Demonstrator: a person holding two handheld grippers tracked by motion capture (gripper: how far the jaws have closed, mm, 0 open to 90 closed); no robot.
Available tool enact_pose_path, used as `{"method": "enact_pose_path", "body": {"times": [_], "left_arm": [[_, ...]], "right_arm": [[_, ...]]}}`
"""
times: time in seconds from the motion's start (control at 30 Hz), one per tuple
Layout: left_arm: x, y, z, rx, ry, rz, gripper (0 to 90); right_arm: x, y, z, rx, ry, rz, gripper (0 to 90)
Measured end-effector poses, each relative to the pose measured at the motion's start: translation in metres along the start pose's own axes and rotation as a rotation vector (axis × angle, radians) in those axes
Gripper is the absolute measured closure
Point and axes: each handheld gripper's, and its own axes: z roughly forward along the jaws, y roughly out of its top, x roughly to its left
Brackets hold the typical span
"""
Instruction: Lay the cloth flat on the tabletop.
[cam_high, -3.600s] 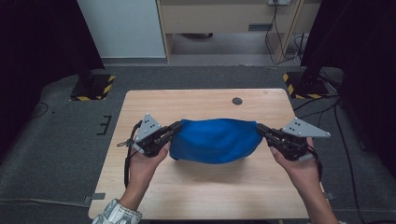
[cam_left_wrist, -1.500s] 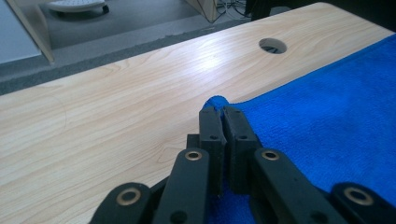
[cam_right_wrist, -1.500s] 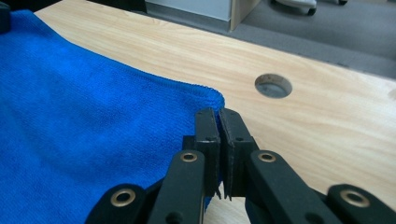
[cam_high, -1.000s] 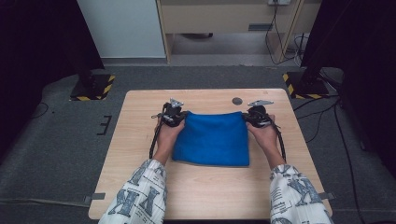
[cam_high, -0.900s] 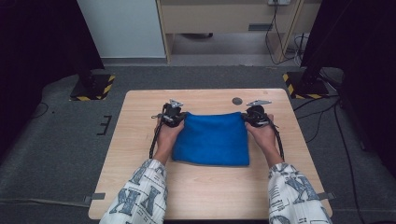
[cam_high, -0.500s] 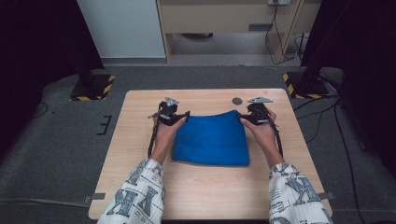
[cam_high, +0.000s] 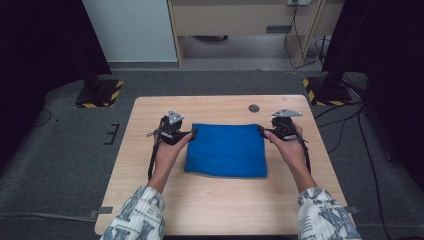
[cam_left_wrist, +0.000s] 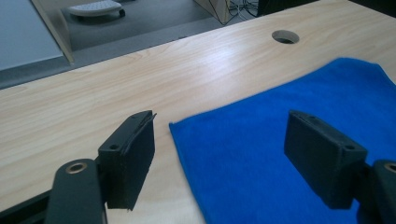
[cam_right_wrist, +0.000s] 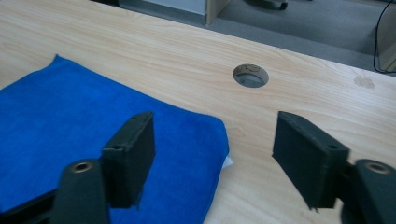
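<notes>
I'm looking down on the wooden table (cam_high: 220, 200) and the blue cloth (cam_high: 226, 150) lies flat and folded near the middle of it, where a few seconds back it hung bunched and stretched between my two grippers. A second ago both grippers were clamped on its far corners; now both have let go and pulled out to either side. The left gripper (cam_high: 192, 132) sits just off the cloth's far left corner, and its jaws have just been opening: in the left gripper view they stand wide, with the corner of the cloth (cam_left_wrist: 289, 163) lying on the table below the gap and neither pad pressing it. The right gripper (cam_high: 261, 131) sits just at the far right corner; its jaws sprang apart and have just eased in a little, yet in the right gripper view they stand well apart over the cloth's corner (cam_right_wrist: 93, 121), gripping nothing. The cloth's long axis runs left to right across the table, its edges roughly square to the table's, the near edge a touch wider than the far one. The round cable hole (cam_high: 254, 108) sits just beyond its far right corner
</notes>
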Motion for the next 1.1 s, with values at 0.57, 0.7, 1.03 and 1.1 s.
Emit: {"method": "enact_pose_path", "body": {"times": [0.57, 0.7, 1.03, 1.1], "left_arm": [[-0.027, -0.093, -0.061, 0.019, -0.065, 0.084, 32.0], [-0.038, -0.095, -0.061, 0.036, -0.080, 0.083, 30.6], [-0.041, -0.104, -0.055, 0.116, -0.084, 0.100, 30.0], [-0.038, -0.101, -0.056, 0.101, -0.100, 0.100, 29.7]], "right_arm": [[0.017, -0.097, -0.068, -0.058, 0.128, 0.020, 62.5], [0.024, -0.107, -0.074, -0.016, 0.149, -0.037, 64.0], [0.026, -0.119, -0.081, 0.077, 0.198, -0.061, 57.2], [0.027, -0.119, -0.081, 0.085, 0.204, -0.061, 55.6]]}}
